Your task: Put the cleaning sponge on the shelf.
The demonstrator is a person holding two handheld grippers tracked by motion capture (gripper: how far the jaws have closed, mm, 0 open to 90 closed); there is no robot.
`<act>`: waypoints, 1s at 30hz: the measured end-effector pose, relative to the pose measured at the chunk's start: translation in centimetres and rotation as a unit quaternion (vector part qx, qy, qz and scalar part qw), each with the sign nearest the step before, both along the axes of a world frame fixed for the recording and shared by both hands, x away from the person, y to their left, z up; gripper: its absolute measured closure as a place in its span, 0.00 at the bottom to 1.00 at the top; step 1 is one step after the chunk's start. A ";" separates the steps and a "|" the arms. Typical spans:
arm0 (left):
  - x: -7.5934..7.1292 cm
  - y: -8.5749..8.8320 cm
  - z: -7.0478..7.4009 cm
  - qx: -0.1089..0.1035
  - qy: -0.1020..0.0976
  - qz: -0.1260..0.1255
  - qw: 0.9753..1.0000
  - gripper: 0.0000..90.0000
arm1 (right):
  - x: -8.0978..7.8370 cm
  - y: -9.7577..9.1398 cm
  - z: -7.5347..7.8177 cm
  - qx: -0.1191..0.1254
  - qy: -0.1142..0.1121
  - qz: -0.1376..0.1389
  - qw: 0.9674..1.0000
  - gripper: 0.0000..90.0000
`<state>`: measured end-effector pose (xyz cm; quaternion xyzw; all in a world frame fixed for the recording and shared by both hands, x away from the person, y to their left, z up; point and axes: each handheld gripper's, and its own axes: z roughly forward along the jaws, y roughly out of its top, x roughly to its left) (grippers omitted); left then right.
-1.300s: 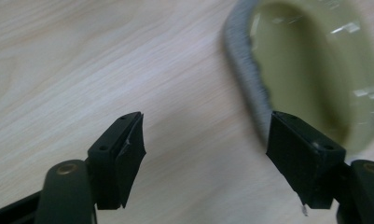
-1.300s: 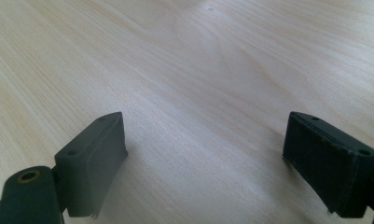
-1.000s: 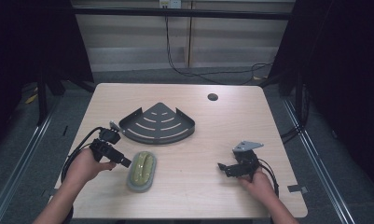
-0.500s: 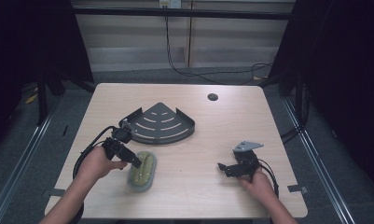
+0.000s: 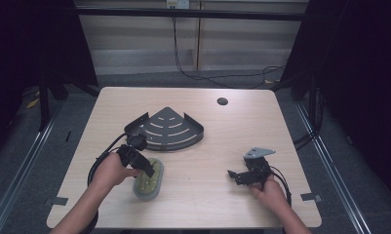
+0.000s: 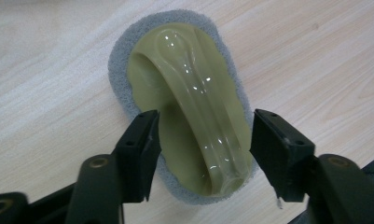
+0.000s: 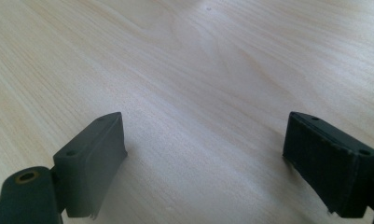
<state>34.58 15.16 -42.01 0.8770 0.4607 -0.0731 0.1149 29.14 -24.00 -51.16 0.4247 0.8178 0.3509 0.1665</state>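
The left gripper (image 6: 203,154) is spread wide, its two black jaws standing either side of the near end of a sponge (image 6: 184,98), one to each flank with a little gap showing between each pad and the sponge. The sponge is an oval grey pad with an olive-green top and a clear glossy handle running along its length; it lies flat on the table (image 6: 315,60). In the high view the left gripper (image 5: 145,168) sits over the upper end of the sponge (image 5: 149,183), held by the left hand (image 5: 112,170), with its cable looping back behind. Just beyond them is a dark fan-shaped rack (image 5: 166,129) with curved slots. Well apart on the right side, the right hand (image 5: 268,187) holds the right gripper (image 5: 234,175) low over bare wood, a grey plate on top. The right gripper (image 7: 203,158) is also wide apart, with nothing between its jaws but the table. A small dark hole (image 5: 222,101) sits near the far edge
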 end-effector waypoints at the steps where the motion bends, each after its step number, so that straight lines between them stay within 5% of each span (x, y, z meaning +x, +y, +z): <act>1: 0.0 0.0 0.0 0.000 0.001 0.001 1.000 0.50 | 0.0 0.0 0.0 0.000 0.000 0.000 1.000 0.14; 17: 0.2 -0.3 0.3 0.013 0.012 -0.002 1.000 0.79 | 0.0 0.0 0.0 0.000 0.001 -0.001 1.000 0.14; 30: 0.5 0.4 1.6 0.031 0.000 -0.005 1.000 0.80 | 0.0 0.0 0.0 0.000 0.001 -0.001 1.000 0.14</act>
